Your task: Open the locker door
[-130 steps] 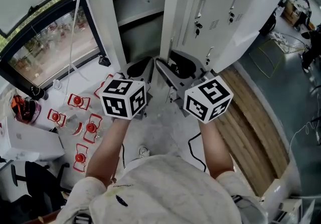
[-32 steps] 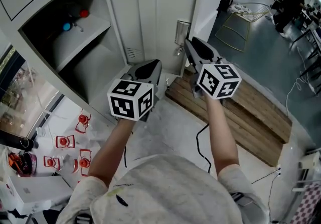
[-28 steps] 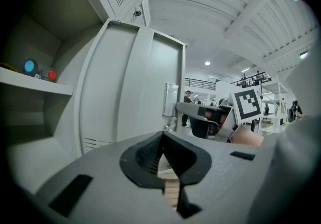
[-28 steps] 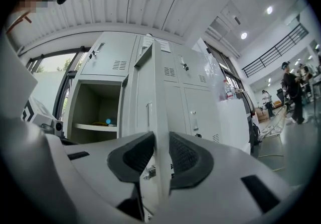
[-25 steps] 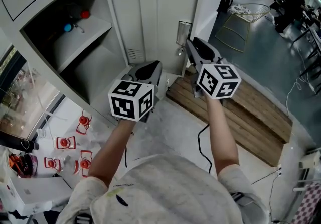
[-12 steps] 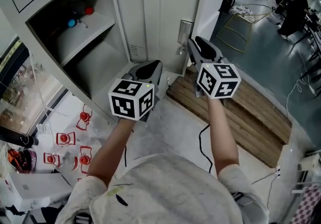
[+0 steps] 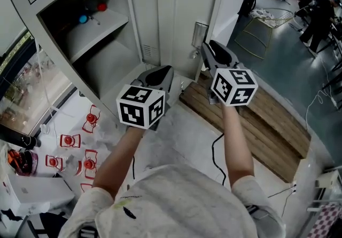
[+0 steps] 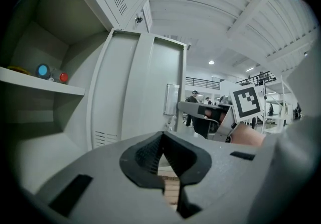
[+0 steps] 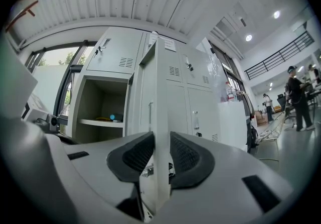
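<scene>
Locker door (image 7: pixel 176 18) is swung wide open off the locker (image 7: pixel 104 69); the right gripper (image 7: pixel 209 53) is pinching its free edge, jaws just eased a hair wider. Left gripper (image 7: pixel 156 76) hangs near it in front of the opening; jaws pressed together on nothing

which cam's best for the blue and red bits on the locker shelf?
Left gripper view: the blue piece and red piece sit side by side on the shelf, largest here. Head view shows both from above, smaller. Right gripper view shows only a blue speck in the open compartment.
</scene>
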Demonstrator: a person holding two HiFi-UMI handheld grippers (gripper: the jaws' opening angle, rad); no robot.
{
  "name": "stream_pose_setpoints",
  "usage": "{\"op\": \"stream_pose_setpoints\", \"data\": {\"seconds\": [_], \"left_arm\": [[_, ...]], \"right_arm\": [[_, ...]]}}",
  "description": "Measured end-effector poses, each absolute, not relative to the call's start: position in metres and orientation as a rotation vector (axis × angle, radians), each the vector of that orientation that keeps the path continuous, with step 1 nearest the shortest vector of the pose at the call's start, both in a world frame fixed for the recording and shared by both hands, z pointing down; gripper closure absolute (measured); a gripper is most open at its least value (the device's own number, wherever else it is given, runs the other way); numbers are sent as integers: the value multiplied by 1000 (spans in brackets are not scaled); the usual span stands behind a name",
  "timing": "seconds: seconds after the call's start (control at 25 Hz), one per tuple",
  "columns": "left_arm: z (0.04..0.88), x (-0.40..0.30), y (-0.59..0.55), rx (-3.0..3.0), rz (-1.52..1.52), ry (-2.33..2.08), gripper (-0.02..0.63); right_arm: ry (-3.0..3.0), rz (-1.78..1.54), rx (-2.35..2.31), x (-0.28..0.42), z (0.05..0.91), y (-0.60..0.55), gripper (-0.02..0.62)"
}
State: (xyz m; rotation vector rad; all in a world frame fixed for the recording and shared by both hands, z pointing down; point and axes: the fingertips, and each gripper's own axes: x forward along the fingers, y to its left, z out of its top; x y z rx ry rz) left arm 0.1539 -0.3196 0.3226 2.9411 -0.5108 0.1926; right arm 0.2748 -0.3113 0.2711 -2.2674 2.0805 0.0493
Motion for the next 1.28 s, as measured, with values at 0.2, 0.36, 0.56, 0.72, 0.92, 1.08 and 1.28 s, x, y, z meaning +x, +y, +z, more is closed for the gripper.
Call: {"op": "stream_pose_setpoints", "data": {"seconds": [0.2,0.36,0.56,0.72,0.92,1.08,1.28], "left_arm": [[324,146,-321,2927,187,-540,600],[324,144,-315,2925,183,-541,600],[324,141,-311,2921,187,-551,600],[323,137,-310,2920,187,-563,600],[323,133,-310,2919,191,-575,600],[324,132,-308,2919,193,-582,600],[323,129,-308,2917,195,-595,600]], "right_arm": [[2100,51,-2245,267,271,-310,500],[2118,52,-2240,260,271,-308,500],[2139,52,-2222,253,270,-305,500],[2143,48,-2200,250,268,-303,500],[2135,64,-2170,247,264,-300,499],[2138,61,-2163,245,263,-298,494],[2126,72,-2167,242,261,-293,495]]}}
